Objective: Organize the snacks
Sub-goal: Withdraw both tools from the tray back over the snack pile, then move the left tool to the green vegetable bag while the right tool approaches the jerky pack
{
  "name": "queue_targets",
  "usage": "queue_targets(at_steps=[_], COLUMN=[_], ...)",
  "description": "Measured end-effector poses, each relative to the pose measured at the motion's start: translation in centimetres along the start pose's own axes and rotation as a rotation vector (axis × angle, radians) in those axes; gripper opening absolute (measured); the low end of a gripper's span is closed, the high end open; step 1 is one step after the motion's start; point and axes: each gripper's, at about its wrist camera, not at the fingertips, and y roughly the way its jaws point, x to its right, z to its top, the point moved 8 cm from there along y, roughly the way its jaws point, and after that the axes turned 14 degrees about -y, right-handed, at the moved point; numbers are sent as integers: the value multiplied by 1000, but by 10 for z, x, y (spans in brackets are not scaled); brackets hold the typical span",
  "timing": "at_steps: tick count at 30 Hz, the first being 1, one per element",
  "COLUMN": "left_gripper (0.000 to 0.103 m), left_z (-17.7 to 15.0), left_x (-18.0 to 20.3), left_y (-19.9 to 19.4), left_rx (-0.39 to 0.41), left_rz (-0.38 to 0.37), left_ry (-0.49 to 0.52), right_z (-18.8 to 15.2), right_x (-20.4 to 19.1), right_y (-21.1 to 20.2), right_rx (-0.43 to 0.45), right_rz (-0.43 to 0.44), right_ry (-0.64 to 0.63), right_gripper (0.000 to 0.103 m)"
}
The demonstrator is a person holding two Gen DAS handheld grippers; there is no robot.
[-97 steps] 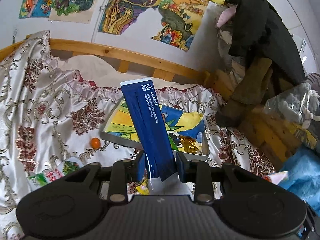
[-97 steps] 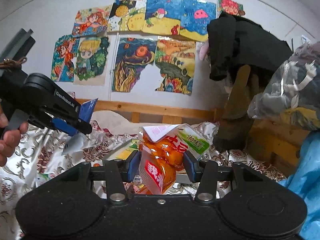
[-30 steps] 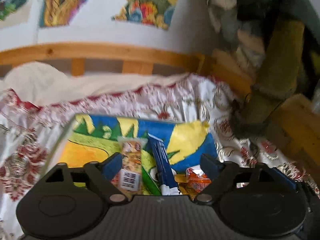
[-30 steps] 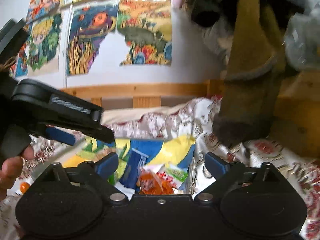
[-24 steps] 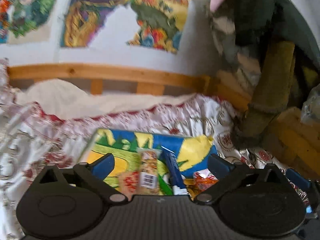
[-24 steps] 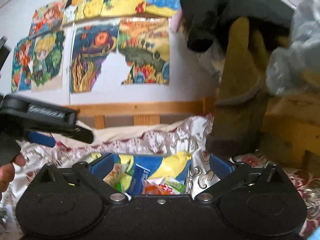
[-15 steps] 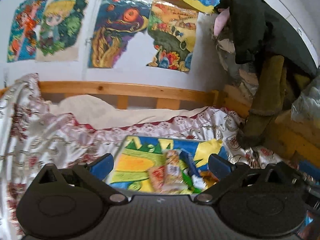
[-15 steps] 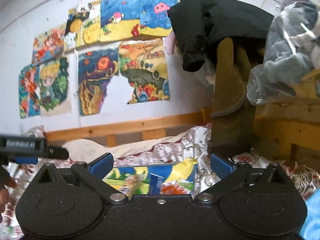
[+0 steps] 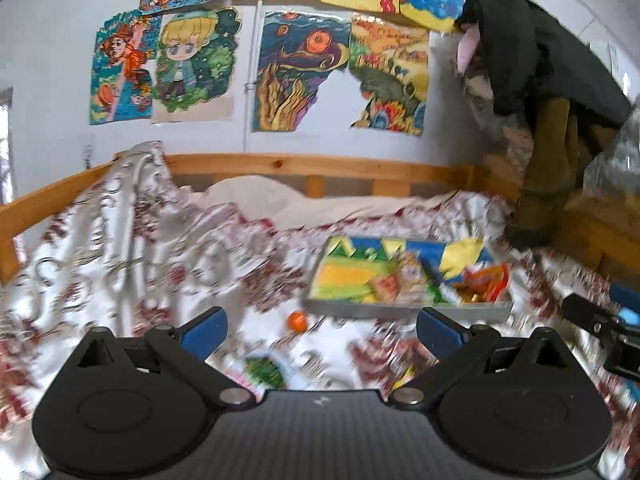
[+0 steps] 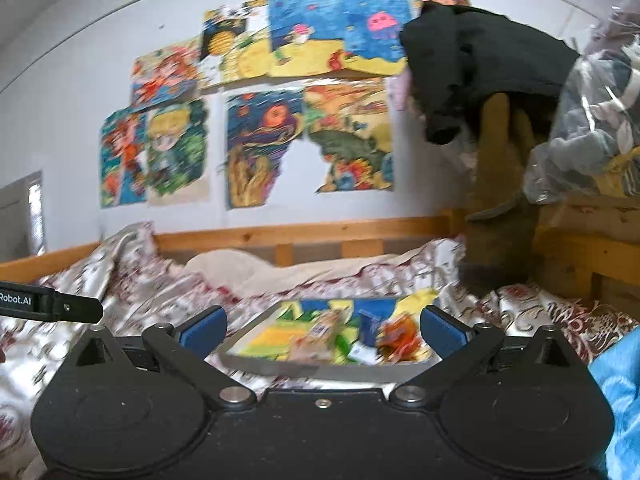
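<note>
Now the sensible next step, as I judge it, is to gather the snacks that lie loose on the white, red-flowered satin bedspread (image 9: 132, 248) and carry them to the shallow grey tray with the bright yellow, green and blue lining (image 9: 348, 280), which sits towards the right side of the bed, near the wooden headboard rail. The small round orange sweet (image 9: 297, 321) lies just off the tray's near left corner, and a green-and-white packet (image 9: 266, 372) lies nearer the bed's front edge, partly hidden behind the gripper body. To do this well, come down over one item at a time with the fingers wide, close squarely across it so the soft cloth is not pinched along with it, and set it in the bare left half of the tray, since the orange, green and blue packets (image 10: 360, 338) crowd the right half.

The left gripper (image 9: 320, 328) stands wide open, holding and touching nothing, above the bedspread. The right gripper (image 10: 322, 328) is likewise spread wide and empty, facing the tray's near edge.
</note>
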Motion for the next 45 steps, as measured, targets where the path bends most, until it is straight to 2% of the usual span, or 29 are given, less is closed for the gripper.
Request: queue_targets(at_steps=[3,9,15,19,25,34,45], left_gripper=[103,103,103,103,103,103,103], left_z=[-10,-34,-46,-53,-53,-53,-39], left_x=[-6,-10,-14,-17,-21,-27,-33], left_y=[-15,-28,-31,-30,-27,-9,21], left_rx=[-2,-76,-119,-155,-177,-280,-336], left_rz=[46,89,127,139,154,156,157], left_ry=[37,69,93,98,87,60,138], right_z=[-3,-13,-30,-35,-39,-44,-48], right_x=[-19,-45,-57,-59,-58,-63,-69], right_y=[-11,-29,-34,-33,-29,-23,-11], right_rx=[-12,-56,-141,-160,-181,-202,-225], right_rz=[45,96,109,112,110,121,144], right_ry=[-17,-45,-60,-58,-48,-64,-79], right_gripper=[102,102,102,102,102,102,102])
